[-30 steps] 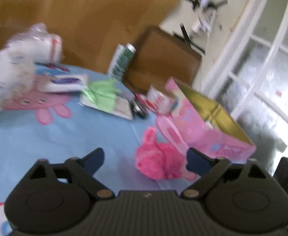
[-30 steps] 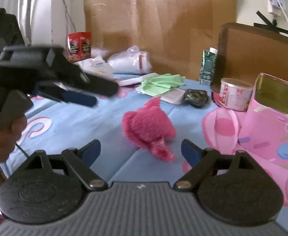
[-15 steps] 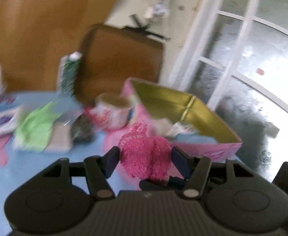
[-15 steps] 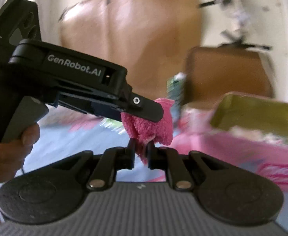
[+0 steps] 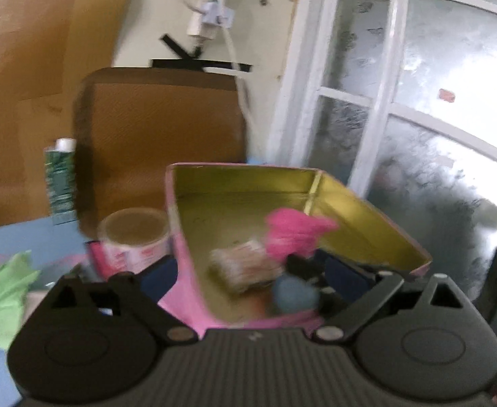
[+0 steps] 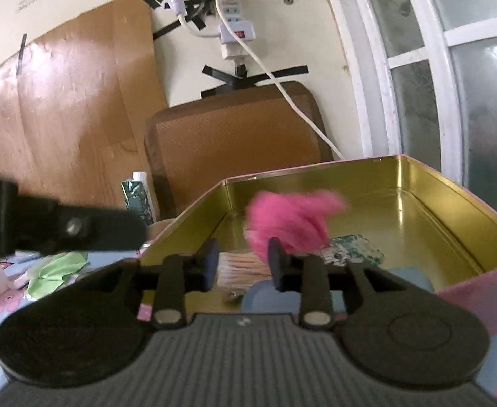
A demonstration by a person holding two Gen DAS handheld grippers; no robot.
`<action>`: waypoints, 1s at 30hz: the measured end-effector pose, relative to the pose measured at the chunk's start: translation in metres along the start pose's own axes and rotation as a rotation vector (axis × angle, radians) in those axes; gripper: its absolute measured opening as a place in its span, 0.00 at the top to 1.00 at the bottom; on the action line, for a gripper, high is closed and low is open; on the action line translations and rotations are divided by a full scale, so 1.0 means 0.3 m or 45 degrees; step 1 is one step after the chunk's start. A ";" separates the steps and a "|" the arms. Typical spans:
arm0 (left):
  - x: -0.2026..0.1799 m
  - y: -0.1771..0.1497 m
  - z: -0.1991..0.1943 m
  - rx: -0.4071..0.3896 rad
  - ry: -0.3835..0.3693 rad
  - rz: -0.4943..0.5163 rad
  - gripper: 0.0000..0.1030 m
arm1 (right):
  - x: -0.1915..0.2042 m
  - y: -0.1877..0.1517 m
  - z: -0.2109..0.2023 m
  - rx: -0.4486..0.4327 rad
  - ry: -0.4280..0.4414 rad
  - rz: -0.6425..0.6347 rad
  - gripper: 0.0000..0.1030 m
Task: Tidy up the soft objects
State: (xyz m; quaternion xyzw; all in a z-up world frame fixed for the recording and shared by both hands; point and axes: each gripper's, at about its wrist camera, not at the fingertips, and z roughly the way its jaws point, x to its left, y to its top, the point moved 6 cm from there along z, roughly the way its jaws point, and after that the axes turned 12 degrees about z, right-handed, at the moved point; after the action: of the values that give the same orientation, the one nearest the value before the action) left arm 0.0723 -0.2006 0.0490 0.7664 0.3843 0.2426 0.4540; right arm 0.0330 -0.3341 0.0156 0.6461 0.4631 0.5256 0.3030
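Right, we're at the drop step: the pink fuzzy cloth [image 6: 291,220] is blurred, inside the gold-lined tin [image 6: 452,210], just past our right gripper [image 6: 243,261]. Its jaws stand apart with nothing between them, so it looks released. Our left gripper [image 5: 248,271] is spread wide over the tin's near wall, also empty. Other bits already lie in the tin. Next we likely back both tools out and go for the green cloth [image 5: 2,295] on the table.

Tin [image 6: 428,183] open above (floor seemingly crowded).
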 end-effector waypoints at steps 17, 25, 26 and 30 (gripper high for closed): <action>0.277 -0.312 -0.270 0.053 0.276 -0.137 0.05 | 0.269 -0.135 -0.075 0.035 0.207 -0.091 0.63; 0.455 -0.430 -0.359 0.052 0.408 -0.317 0.05 | 0.391 -0.218 -0.040 0.190 0.282 -0.144 0.61; 0.470 -0.444 -0.359 0.053 0.414 -0.341 0.05 | 0.397 -0.222 -0.036 0.201 0.284 -0.147 0.60; 0.500 -0.459 -0.369 0.014 0.393 -0.416 0.04 | 0.407 -0.236 -0.023 0.239 0.272 -0.154 0.60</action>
State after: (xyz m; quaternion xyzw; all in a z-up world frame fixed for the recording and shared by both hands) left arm 0.0297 0.0175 -0.0169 0.6503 0.5695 0.2781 0.4188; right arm 0.0089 -0.1954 0.0037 0.5831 0.5778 0.5265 0.2213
